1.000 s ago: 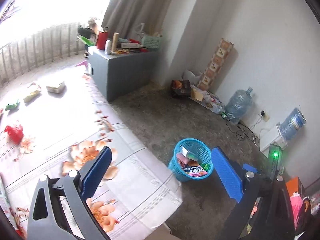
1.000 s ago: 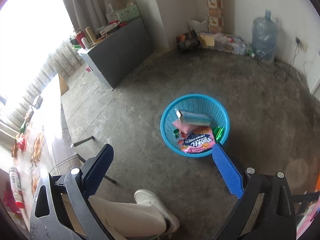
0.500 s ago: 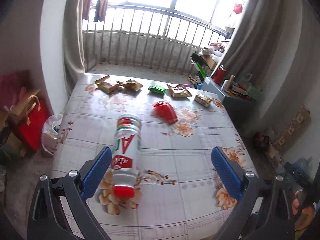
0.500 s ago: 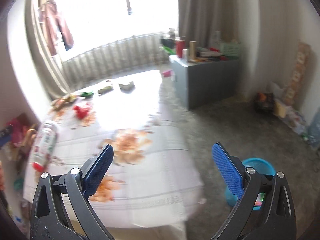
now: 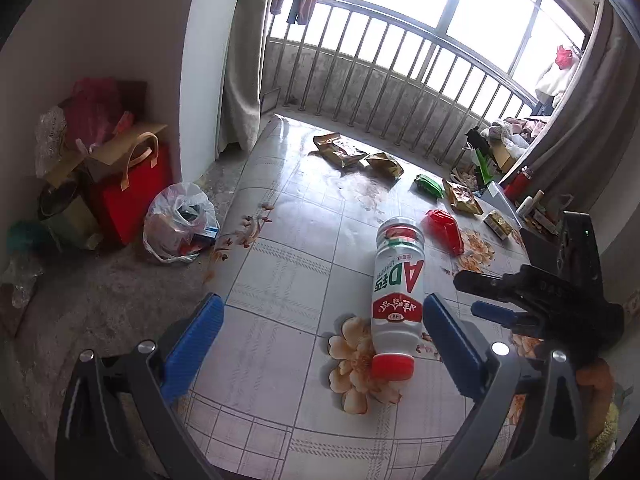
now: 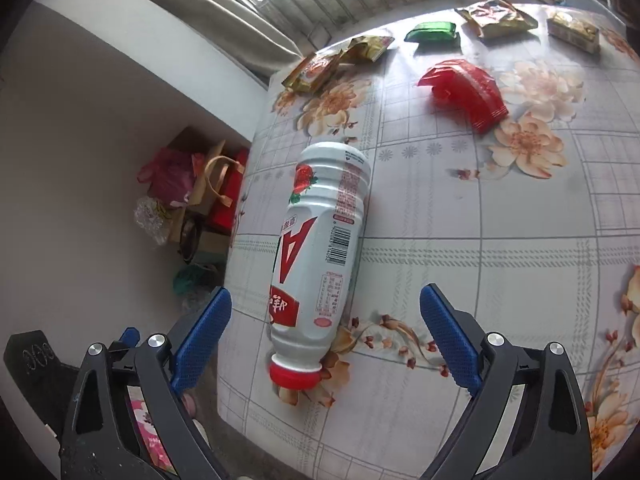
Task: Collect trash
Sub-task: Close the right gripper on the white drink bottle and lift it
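Your two wrist views look down the worktop (image 5: 280, 264) toward the window; both share the bottle (image 5: 398, 288) (image 6: 320, 248), the right one closer.

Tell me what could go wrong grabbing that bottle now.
The bottle lies on its side near the table edge, so a nudge from a finger could roll it off. Its round plastic body may slip between the pads of the open right hand-held gripper. The open left hand-held gripper hovers close; they might collide.
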Demonstrator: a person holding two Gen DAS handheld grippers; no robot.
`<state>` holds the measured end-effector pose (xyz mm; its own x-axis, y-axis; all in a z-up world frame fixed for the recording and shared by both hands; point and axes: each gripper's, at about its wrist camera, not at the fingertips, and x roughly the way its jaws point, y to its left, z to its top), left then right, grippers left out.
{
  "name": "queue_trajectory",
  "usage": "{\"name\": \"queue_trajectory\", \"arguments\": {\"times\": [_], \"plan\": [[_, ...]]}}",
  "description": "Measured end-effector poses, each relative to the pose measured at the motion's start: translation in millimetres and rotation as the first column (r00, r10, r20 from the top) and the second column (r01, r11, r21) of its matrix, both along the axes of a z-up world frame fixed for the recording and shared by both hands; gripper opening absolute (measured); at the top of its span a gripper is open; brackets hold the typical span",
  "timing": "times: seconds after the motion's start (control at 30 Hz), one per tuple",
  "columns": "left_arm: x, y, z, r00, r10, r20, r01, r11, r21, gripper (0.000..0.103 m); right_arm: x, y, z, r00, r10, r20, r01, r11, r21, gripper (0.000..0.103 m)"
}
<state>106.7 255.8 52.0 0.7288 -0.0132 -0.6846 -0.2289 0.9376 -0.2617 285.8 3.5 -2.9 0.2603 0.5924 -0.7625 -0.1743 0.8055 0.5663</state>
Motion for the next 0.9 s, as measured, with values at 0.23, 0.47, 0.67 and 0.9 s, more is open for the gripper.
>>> {"name": "queue_trajectory", "arguments": {"times": [0.23, 0.47, 0.67, 0.9], "plan": [[9.4, 3.5, -9.0, 1.000, -0.014, -0.023, 0.014, 1.000, -0.003, 0.097, 24.7, 22.3, -28.7, 0.994, 0.009, -0.110, -0.009, 1.000, -0.002, 0.067], [26.8, 1.3, -14.1, 0.999, -0.021, -0.038, 0.021, 1.000, -0.009, 0.097, 26.3, 26.5, -37.6, 0.987, 0.047, -0.152, -0.036, 0.997, 0.073, 0.058], [57.2, -13.6, -11.5, 0.997, -0.057, -0.041, 0.057, 0.998, -0.003, 0.097, 10.2, -18.5, -32.6, 0.991, 0.051, -0.124, -0.042, 0.997, 0.068, 0.058], [130.3, -78.6, -16.7, 0.974, -0.215, -0.070, 0.215, 0.977, -0.019, 0.097, -34.3, -135.3, -20.9, 0.993, -0.098, -0.063, 0.096, 0.995, -0.028, 0.058]]}}
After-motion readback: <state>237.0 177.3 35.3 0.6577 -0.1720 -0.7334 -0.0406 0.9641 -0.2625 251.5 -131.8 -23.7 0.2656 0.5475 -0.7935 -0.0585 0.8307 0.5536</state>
